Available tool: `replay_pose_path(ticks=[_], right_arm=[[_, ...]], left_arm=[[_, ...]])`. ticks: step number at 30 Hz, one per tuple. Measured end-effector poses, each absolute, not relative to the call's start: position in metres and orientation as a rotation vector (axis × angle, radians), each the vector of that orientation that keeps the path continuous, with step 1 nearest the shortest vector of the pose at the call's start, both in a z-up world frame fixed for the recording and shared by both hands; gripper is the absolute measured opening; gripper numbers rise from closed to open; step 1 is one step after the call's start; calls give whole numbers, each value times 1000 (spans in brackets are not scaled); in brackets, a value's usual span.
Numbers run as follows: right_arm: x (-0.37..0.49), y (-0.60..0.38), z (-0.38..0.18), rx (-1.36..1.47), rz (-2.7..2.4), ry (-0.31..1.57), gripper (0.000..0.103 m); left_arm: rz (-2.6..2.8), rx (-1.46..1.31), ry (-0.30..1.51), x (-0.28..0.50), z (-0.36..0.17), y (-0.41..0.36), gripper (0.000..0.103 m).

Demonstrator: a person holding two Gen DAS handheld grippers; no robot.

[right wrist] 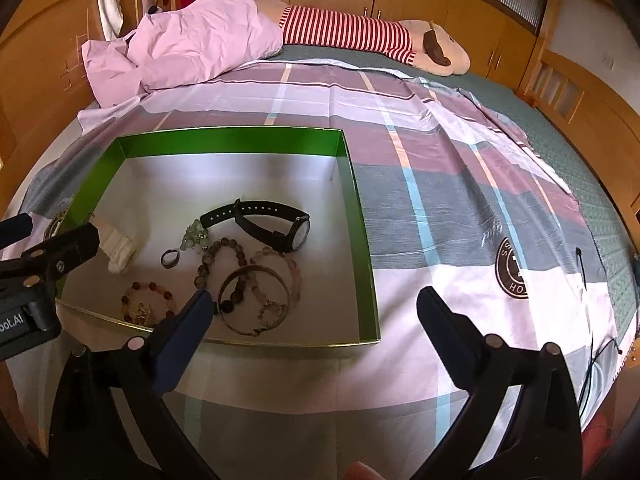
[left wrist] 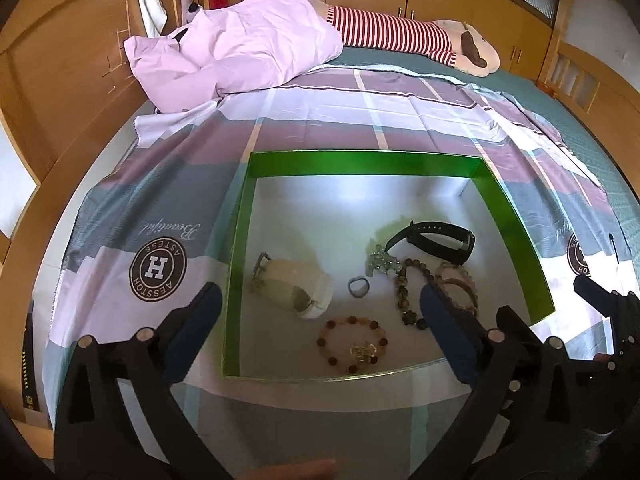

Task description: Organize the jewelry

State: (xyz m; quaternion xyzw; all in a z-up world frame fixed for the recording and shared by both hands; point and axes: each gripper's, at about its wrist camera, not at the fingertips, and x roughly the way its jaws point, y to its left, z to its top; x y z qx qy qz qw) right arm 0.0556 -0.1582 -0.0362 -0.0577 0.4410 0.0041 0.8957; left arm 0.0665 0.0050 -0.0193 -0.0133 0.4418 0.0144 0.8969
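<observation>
Two tongs held low over the near edge of the bed, side by side, both aimed forward. Left tongs [left wrist: 320, 312] spread wide, empty, straddling the near left corner of the green box [left wrist: 362, 163]: one finger outside the wall, the other above the beaded bracelets. Right tongs [right wrist: 316, 308] equally wide, empty, left finger over the box's near rim beside the metal bangle [right wrist: 254, 300], right finger over the checked sheet [right wrist: 440, 168]. Printed on the sheet: "Beautiful" and a round "H" badge [left wrist: 158, 271]. Lying inside the box: black watch [right wrist: 276, 226], white watch [left wrist: 296, 286], small ring [left wrist: 357, 286], beaded bracelets [left wrist: 352, 346].
</observation>
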Motion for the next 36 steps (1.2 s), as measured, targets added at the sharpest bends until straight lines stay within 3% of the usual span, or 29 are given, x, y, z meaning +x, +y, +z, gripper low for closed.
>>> replay_pose_path(ticks=[36], right_arm=[[51, -154, -40, -122, 32, 921, 99]], left_arm=[[22, 16, 945, 67, -29, -5, 99]])
